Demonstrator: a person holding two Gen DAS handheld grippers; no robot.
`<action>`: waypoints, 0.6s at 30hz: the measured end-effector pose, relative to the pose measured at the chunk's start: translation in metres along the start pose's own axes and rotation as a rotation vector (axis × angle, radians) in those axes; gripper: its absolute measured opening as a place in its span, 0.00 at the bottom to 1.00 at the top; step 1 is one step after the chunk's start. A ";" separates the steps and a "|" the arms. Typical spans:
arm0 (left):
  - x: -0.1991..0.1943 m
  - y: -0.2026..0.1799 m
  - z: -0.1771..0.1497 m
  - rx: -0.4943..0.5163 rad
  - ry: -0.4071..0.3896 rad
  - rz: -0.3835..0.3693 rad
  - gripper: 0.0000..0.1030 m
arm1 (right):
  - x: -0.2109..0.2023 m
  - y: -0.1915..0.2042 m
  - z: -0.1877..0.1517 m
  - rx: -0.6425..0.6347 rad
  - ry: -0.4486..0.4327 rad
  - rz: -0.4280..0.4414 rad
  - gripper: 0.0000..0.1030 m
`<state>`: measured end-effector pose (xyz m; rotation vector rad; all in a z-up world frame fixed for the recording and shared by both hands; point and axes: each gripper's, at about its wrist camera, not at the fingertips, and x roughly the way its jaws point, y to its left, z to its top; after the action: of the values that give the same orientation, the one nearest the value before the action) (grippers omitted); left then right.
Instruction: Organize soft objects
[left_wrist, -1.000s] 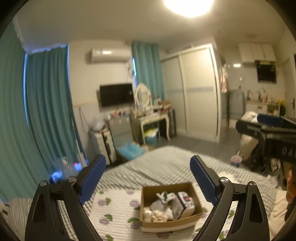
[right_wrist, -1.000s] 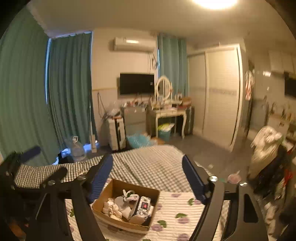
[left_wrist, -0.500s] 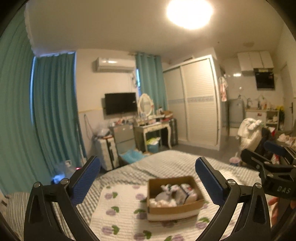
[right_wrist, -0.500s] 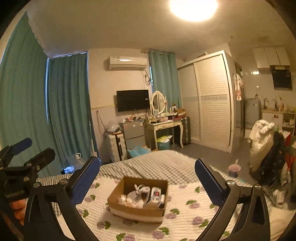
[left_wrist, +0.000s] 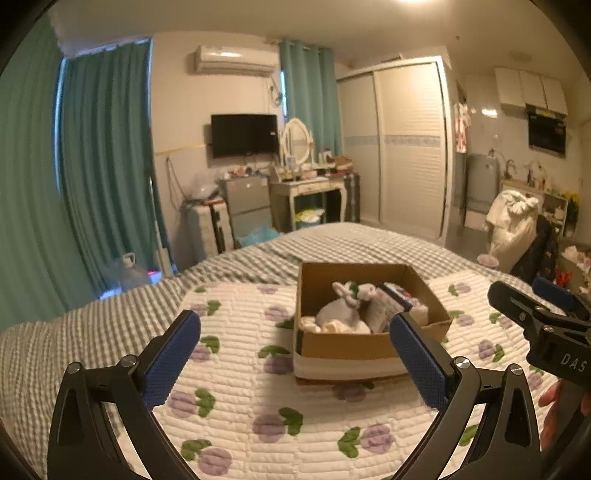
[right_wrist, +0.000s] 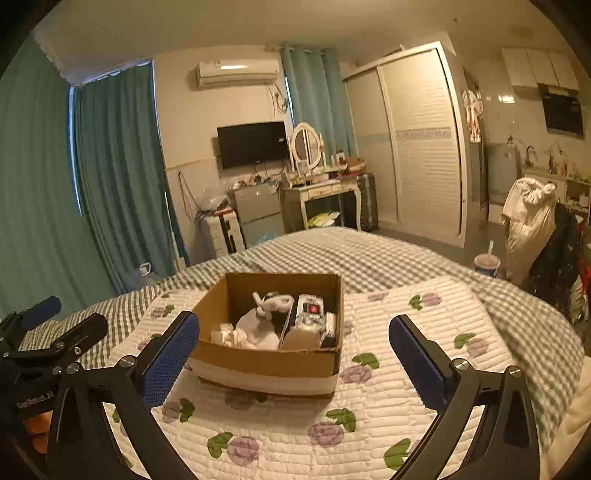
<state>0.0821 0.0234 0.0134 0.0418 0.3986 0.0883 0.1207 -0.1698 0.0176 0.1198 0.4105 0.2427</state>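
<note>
An open cardboard box (left_wrist: 347, 345) (right_wrist: 266, 363) stands on a white quilt with purple flowers. It holds several soft things: a white plush rabbit (left_wrist: 341, 310) (right_wrist: 267, 304), pale rolled cloths (right_wrist: 231, 336) and a printed pouch (right_wrist: 312, 314). My left gripper (left_wrist: 295, 350) is open and empty, above the quilt just short of the box. My right gripper (right_wrist: 293, 354) is open and empty, with the box between its fingers in view. The right gripper also shows at the right edge of the left wrist view (left_wrist: 539, 314).
The quilt (left_wrist: 240, 406) lies on a grey checked bedspread (right_wrist: 369, 254). Beyond the bed stand teal curtains (left_wrist: 103, 166), a dressing table (right_wrist: 317, 192), a small fridge (left_wrist: 245, 203) and a wardrobe (right_wrist: 421, 147). A drink cup (right_wrist: 487, 264) sits off the right side.
Both grippers have tilted down and come closer to the box, which now looks larger and lies lower between the fingers. Both stayed open.
</note>
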 end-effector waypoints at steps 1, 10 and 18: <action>0.001 0.000 -0.001 0.001 0.003 -0.003 1.00 | 0.002 -0.001 -0.001 0.003 0.006 0.001 1.00; 0.005 0.002 -0.002 0.000 0.025 -0.012 1.00 | 0.008 -0.006 -0.005 0.010 0.038 -0.001 1.00; 0.004 0.002 0.001 -0.008 0.030 -0.025 1.00 | 0.004 -0.004 -0.004 -0.002 0.031 -0.005 1.00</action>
<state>0.0861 0.0260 0.0126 0.0272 0.4283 0.0660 0.1234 -0.1720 0.0116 0.1127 0.4413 0.2399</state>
